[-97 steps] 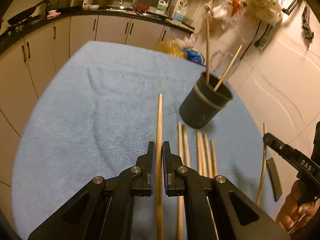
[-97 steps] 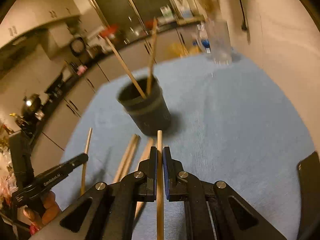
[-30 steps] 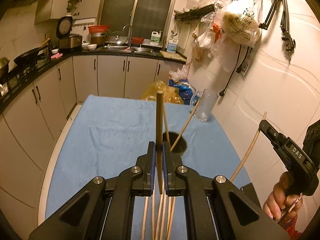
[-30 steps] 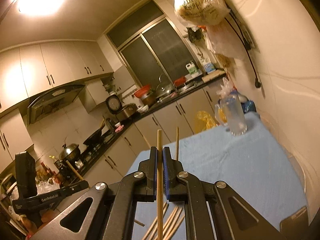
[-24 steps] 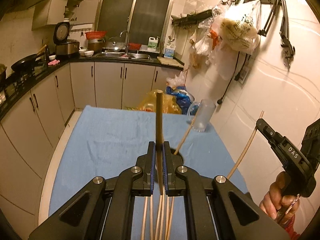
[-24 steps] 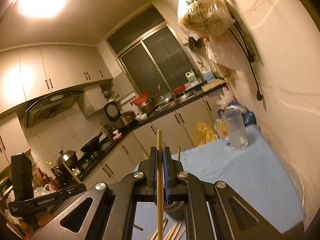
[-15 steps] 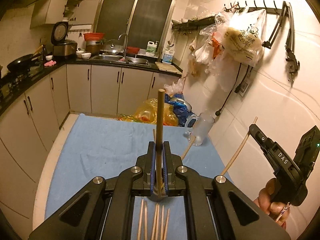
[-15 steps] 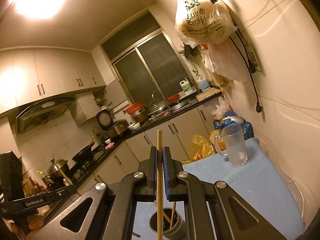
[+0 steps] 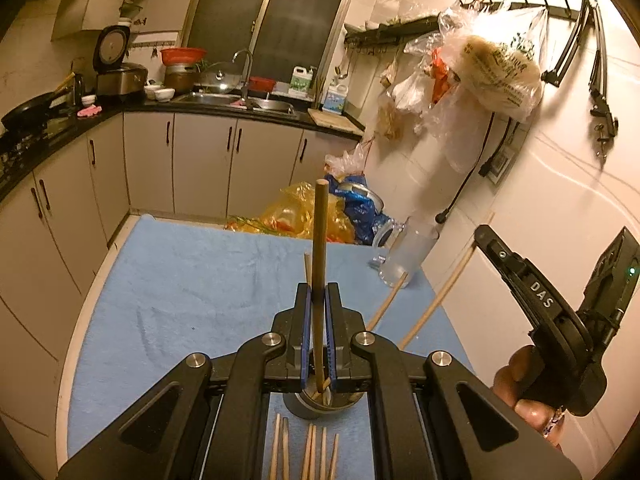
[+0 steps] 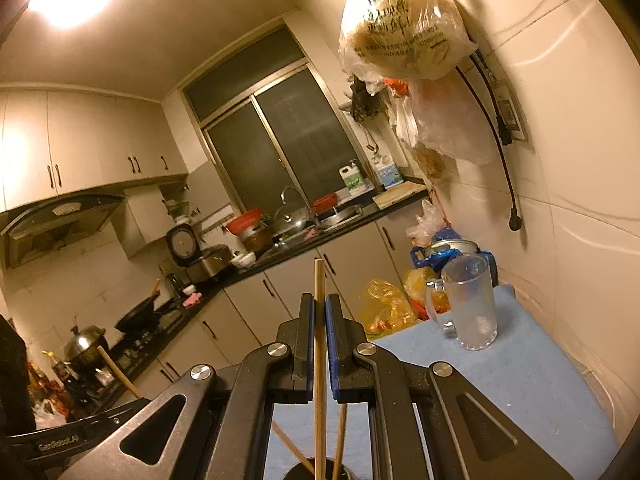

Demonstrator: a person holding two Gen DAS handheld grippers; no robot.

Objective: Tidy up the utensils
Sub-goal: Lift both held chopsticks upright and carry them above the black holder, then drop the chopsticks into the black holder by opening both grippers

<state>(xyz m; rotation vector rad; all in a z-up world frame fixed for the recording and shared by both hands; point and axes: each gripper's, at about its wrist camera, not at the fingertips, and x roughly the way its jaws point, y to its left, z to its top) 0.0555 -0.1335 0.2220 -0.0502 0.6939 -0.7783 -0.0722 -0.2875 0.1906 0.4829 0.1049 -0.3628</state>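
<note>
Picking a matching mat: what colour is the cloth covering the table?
Light blue cloth, seen best in the left wrist view.

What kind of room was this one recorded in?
A home kitchen, by the look of it. A sink with a tap sits in a dark counter over pale cabinets, a rice cooker stands beside it, and a range hood hangs over pans on the stove.

Table covered with a blue towel (image 9: 180, 280). Dark cylindrical utensil holder (image 9: 316, 406) stands on it near the front edge. Loose wooden chopsticks (image 9: 308, 456) lie side by side just in front of the holder. Clear glass mug (image 9: 408, 256) stands well behind the holder, at the far right corner.
</note>
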